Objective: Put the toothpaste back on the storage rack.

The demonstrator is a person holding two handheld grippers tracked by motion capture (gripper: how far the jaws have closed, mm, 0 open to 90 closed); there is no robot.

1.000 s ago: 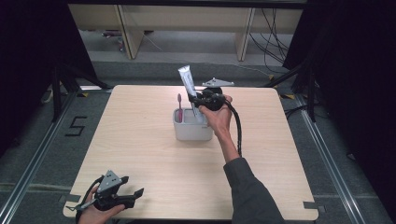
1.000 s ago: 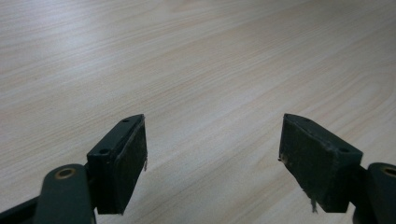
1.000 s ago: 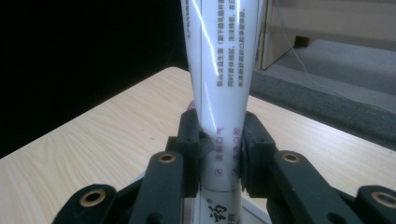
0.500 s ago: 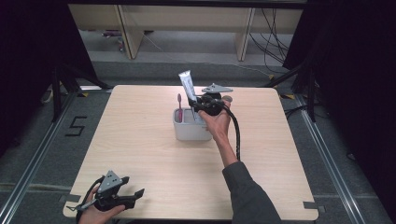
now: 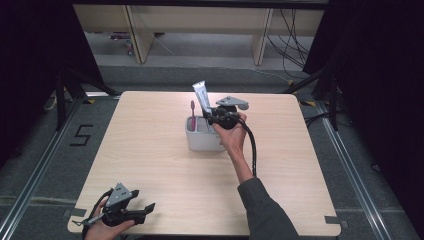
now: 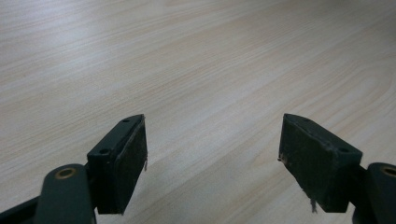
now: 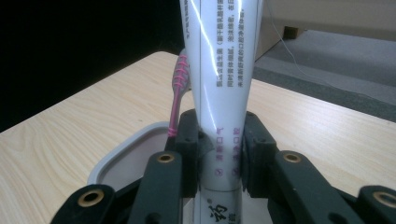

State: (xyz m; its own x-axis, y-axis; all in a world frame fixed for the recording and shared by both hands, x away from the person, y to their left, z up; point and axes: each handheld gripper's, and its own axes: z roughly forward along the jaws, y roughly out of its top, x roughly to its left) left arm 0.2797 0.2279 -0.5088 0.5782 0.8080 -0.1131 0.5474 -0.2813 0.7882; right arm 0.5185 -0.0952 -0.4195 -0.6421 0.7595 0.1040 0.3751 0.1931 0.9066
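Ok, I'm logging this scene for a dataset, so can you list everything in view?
toothpaste tube: one, white, upright, clamped in the right gripper over the holder
toothbrush: one, pink, standing in the holder
holder: one, grey-white, mid table
table: one, light wood
shelving: beige, behind the table
right gripper: black, shut on the tube
left gripper: black, open, near the table's front left corner
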